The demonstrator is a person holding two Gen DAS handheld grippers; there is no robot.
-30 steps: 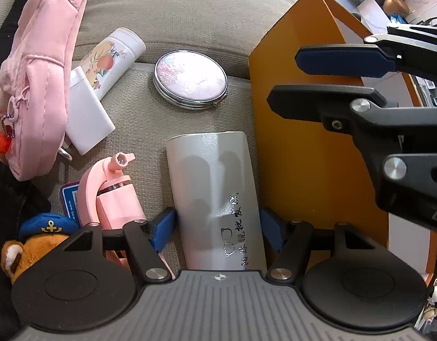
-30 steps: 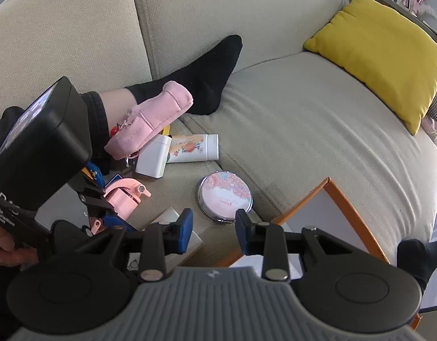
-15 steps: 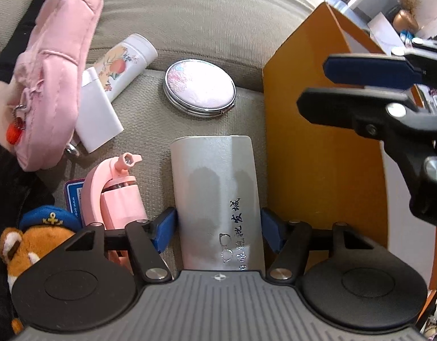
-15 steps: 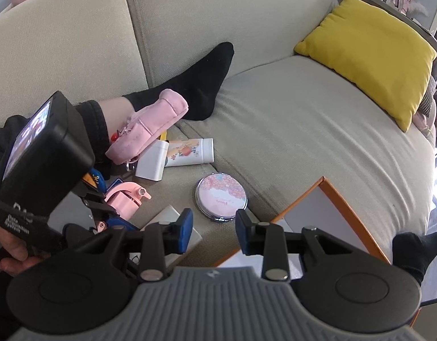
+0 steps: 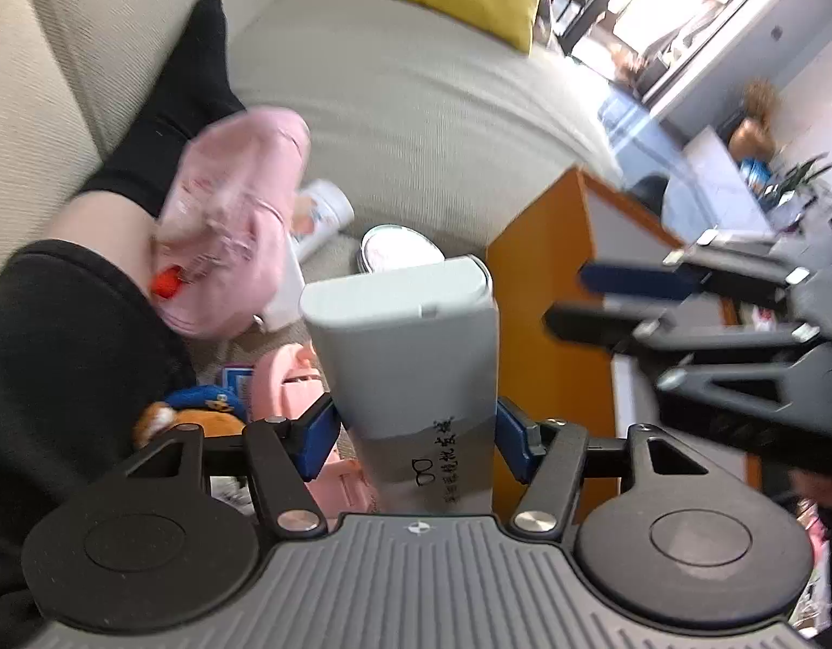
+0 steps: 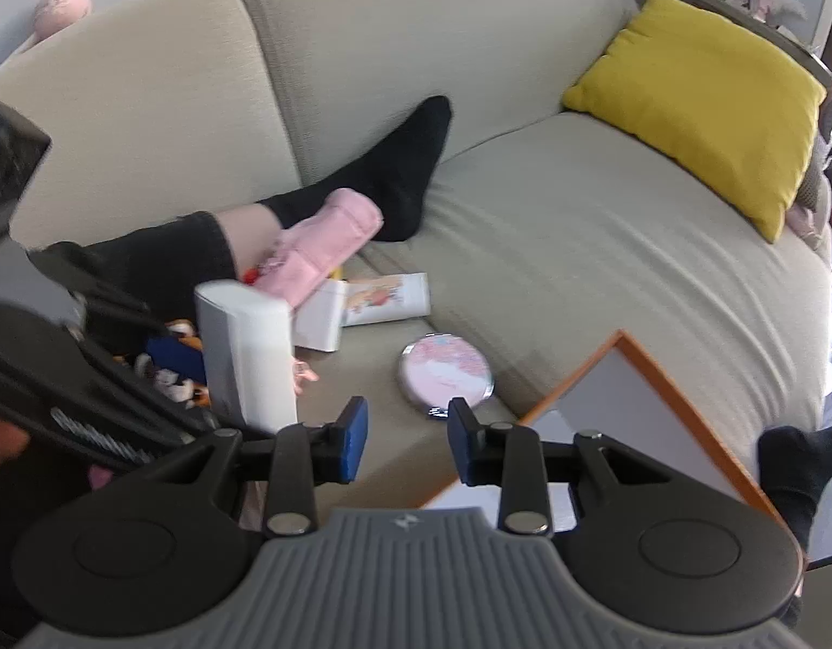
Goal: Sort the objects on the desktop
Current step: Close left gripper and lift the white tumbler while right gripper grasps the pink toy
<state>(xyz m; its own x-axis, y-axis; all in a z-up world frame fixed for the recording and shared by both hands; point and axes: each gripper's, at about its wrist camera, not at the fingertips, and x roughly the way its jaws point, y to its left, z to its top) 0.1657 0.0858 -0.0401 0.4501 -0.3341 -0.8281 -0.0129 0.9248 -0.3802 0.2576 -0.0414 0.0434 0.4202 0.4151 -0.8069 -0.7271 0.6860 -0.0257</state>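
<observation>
My left gripper (image 5: pixel 416 432) has a tall white case (image 5: pixel 410 357) with black lettering between its blue pads. The jaws are closing on it and the case hangs tilted above the sofa seat; it also shows in the right wrist view as the white case (image 6: pixel 253 357). An orange-edged box (image 5: pixel 545 324) stands just to its right. My right gripper (image 6: pixel 407 441) is open with nothing between its fingers, above the seat and the rim of the orange box (image 6: pixel 686 405). A round pink mirror (image 6: pixel 445 373) lies just beyond it.
A pink pouch (image 6: pixel 324 249), a printed tube (image 6: pixel 388 297) and a small white box (image 6: pixel 321 319) lie beside a person's leg in a black sock (image 6: pixel 399 173). A pink bottle (image 5: pixel 286 384) and a bear toy (image 5: pixel 194 411) sit under the case. A yellow cushion (image 6: pixel 702 86) rests far right.
The white case lay flat on the seat between the left pads; now it is lifted and tilted upward. The left view has swung up toward the sofa back. The right gripper barely moved.
</observation>
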